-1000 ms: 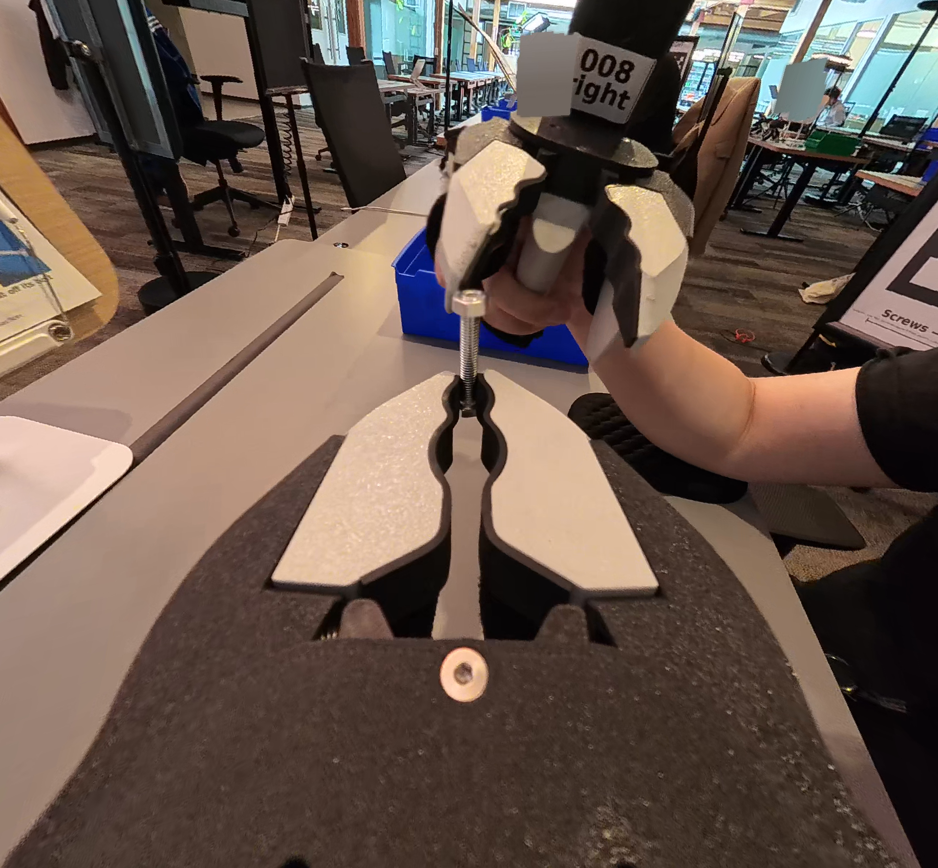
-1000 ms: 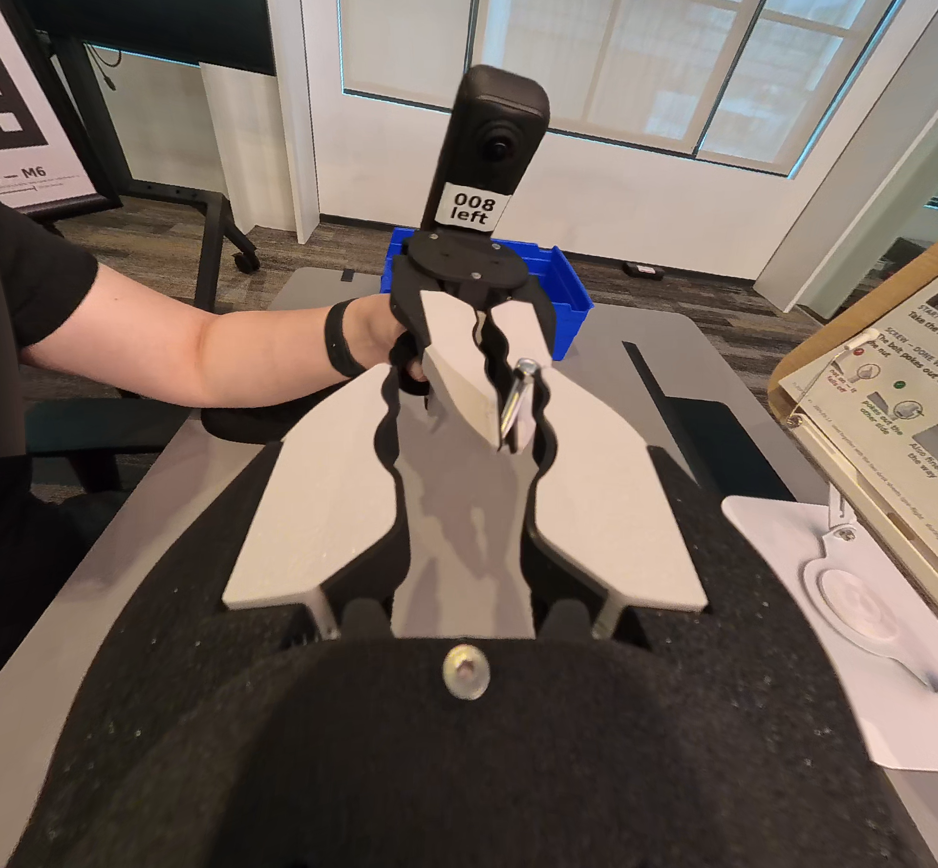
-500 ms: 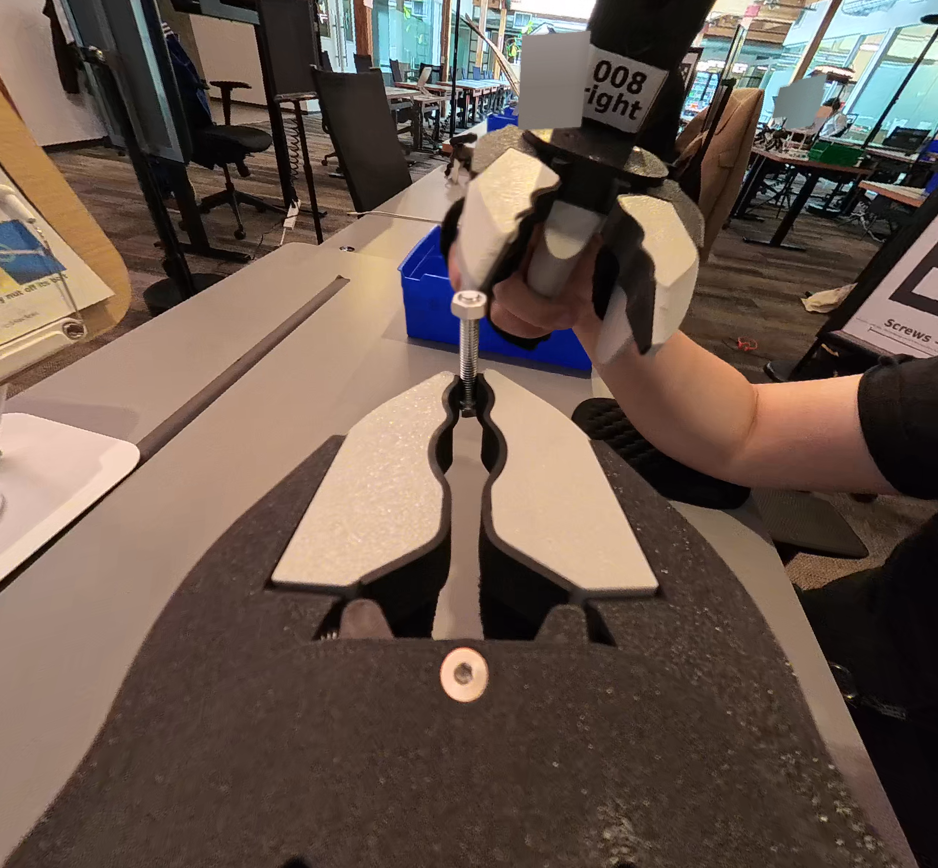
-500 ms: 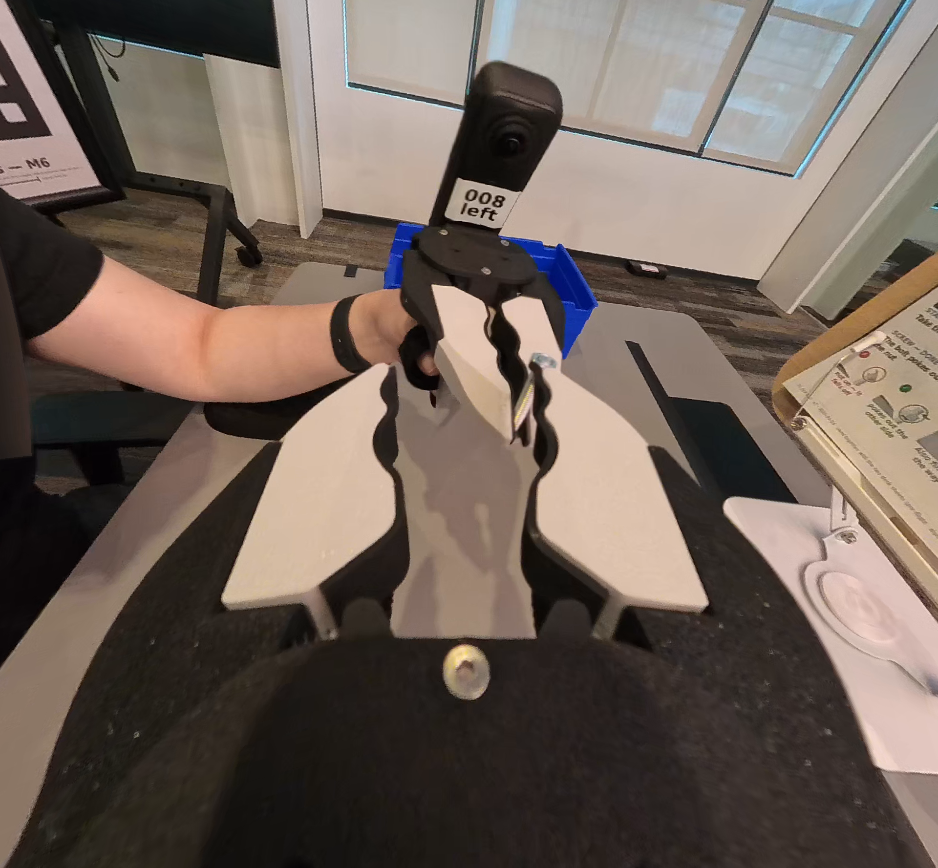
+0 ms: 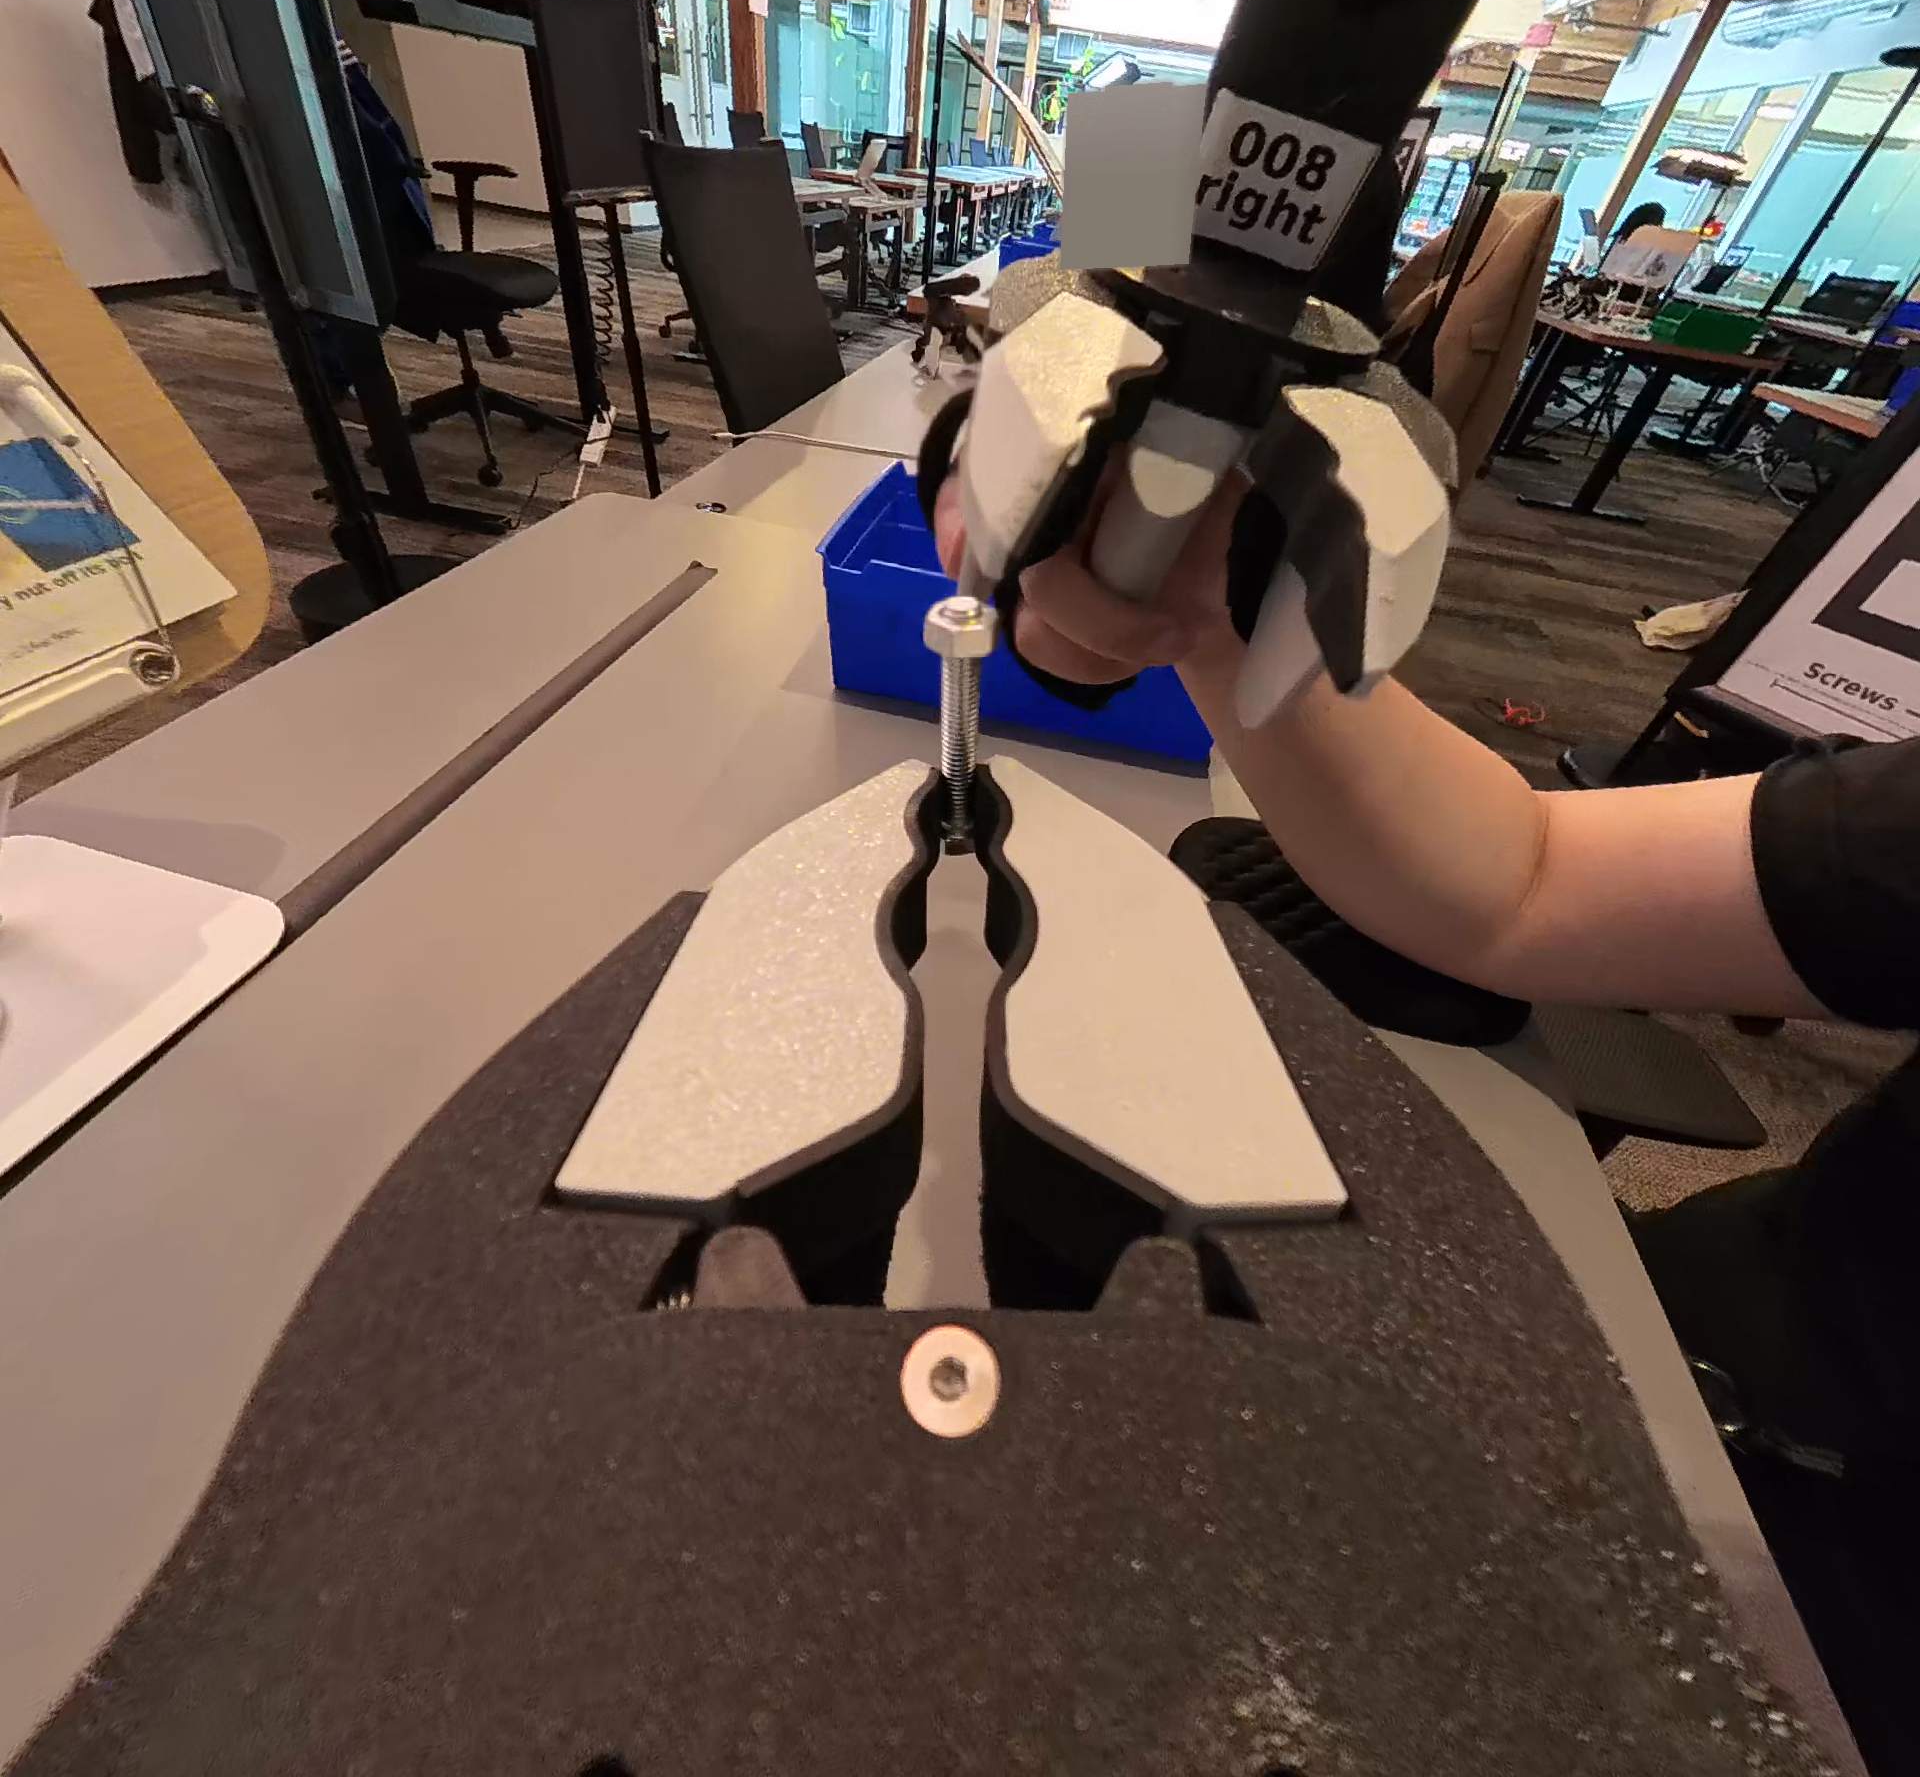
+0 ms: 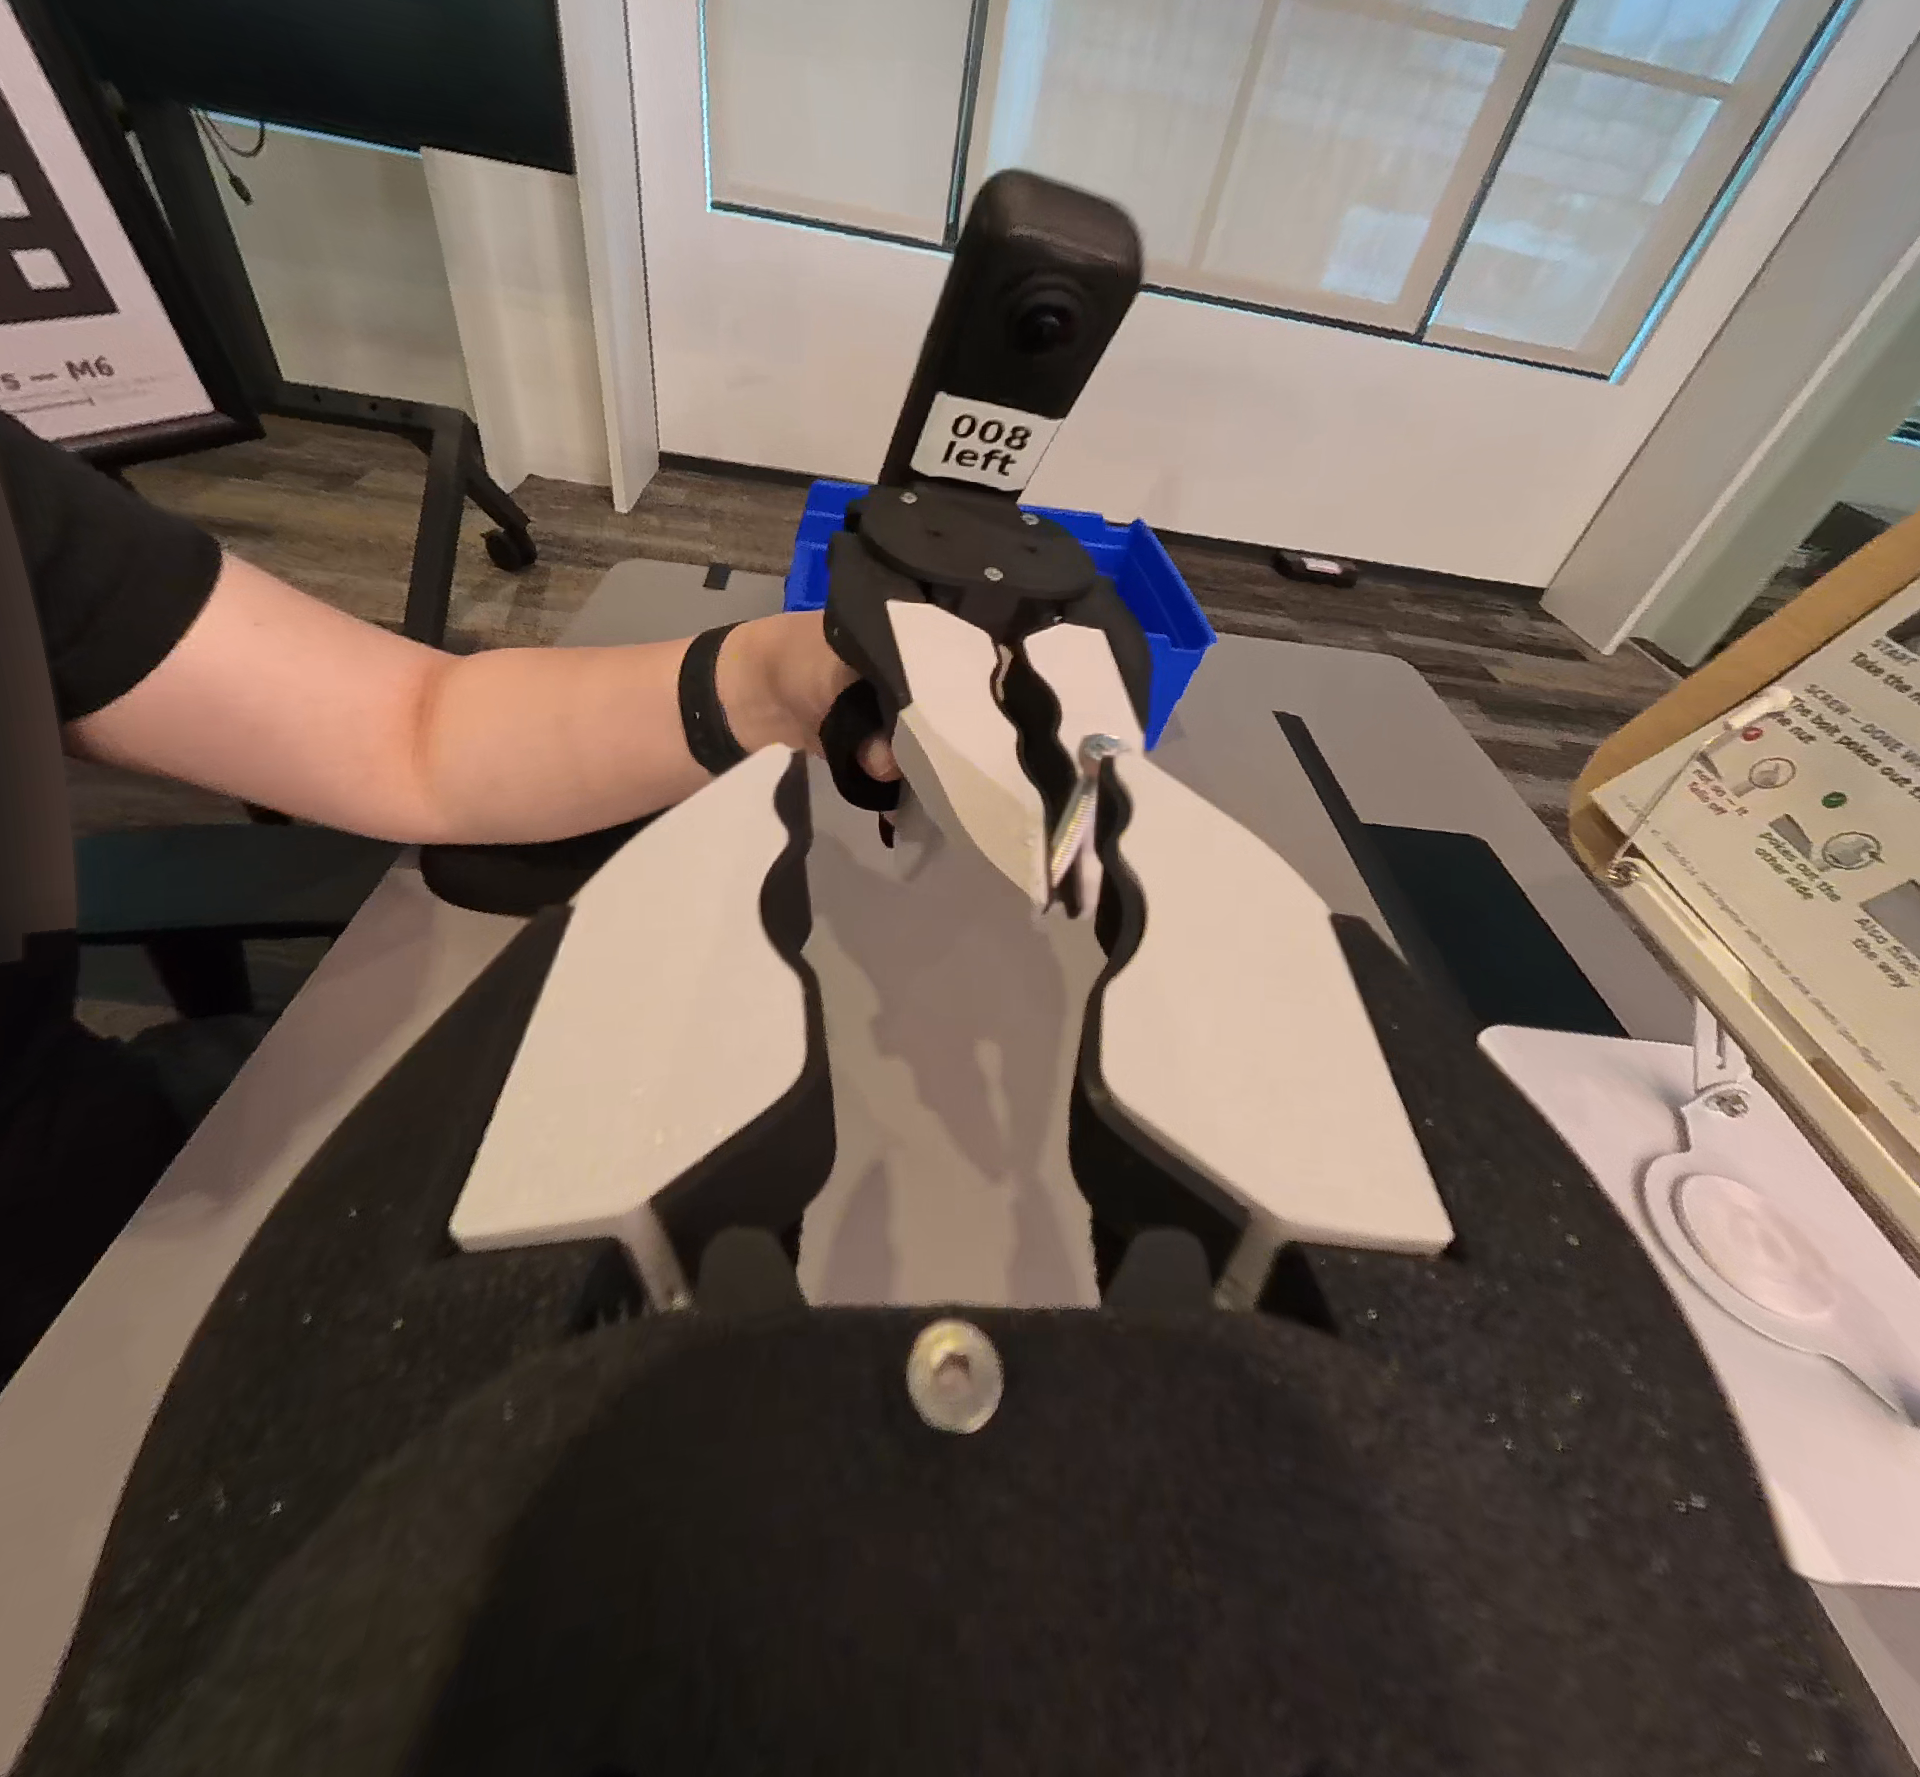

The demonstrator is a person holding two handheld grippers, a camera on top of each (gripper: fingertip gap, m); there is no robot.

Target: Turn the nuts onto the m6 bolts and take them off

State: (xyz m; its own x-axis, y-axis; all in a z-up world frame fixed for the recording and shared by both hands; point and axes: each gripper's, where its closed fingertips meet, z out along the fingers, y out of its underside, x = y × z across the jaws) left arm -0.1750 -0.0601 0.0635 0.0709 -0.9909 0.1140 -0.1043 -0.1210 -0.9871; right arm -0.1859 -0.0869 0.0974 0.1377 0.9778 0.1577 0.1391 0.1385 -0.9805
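Here, bolt [image 5: 958, 719]: I am holding it upright at my left claw's tips, long axis vertical, threaded end up.
Nut [image 5: 959, 628]: sitting at the bolt's top end.
Left claw [image 5: 958, 797]: I am clenching it on the bolt's lower end.
Right claw [image 5: 1117, 631]: I am keeping it spread, one fingertip [image 5: 971, 574] just above the nut.
Blue bin [image 5: 883, 605]: standing behind, on the grey table [image 5: 436, 792].
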